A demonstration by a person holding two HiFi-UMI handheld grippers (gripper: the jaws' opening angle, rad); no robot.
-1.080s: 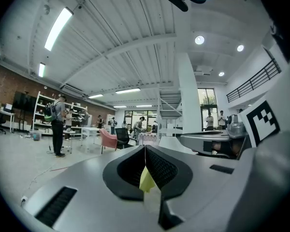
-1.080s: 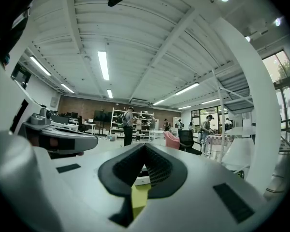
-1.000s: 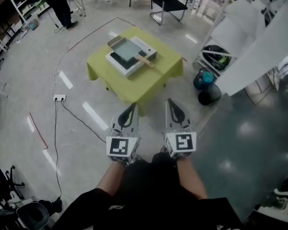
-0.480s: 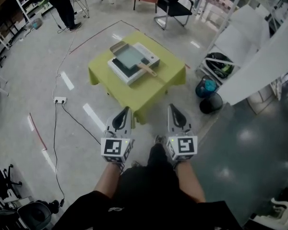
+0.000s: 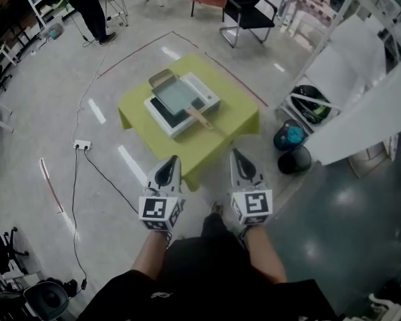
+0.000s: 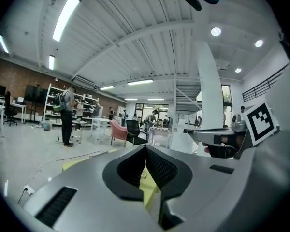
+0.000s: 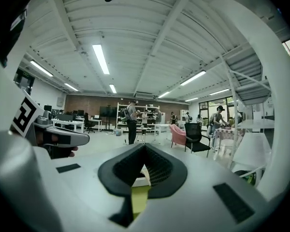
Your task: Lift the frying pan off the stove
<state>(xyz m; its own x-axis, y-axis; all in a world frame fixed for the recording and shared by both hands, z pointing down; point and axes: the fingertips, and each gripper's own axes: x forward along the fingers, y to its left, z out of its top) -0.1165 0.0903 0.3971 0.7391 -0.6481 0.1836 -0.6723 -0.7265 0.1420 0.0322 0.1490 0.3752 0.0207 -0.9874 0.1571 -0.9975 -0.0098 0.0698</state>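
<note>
The task had barely begun: this looked like the approach, with nothing yet reached. The pan (image 5: 176, 93) lay on the stove (image 5: 208, 99), which sat about mid-tabletop (image 5: 235, 114), turned at an angle to its edges. The pan's wooden handle (image 5: 200, 118) stuck out past the stove toward the near right edge. Both grippers were well short of the near corner, over the floor (image 5: 107, 199), side by side and pointing at the table. The left gripper (image 5: 174, 160) had its jaws together on nothing, and the right gripper (image 5: 234, 153) likewise looked closed and empty. The next move probably called for closing the distance, then opening at least one gripper. The right seemed the likelier one, since the handle pointed to its side, and it would need to line up along the handle before closing. Much was hard to make out. From the head view the pan was small, so its depth and whether anything was in it could not be told. A tan piece at the stove's far end was unclear. Each gripper view showed only a sliver of yellow cloth behind its own jaws, and the pan did not show there at all.
</note>
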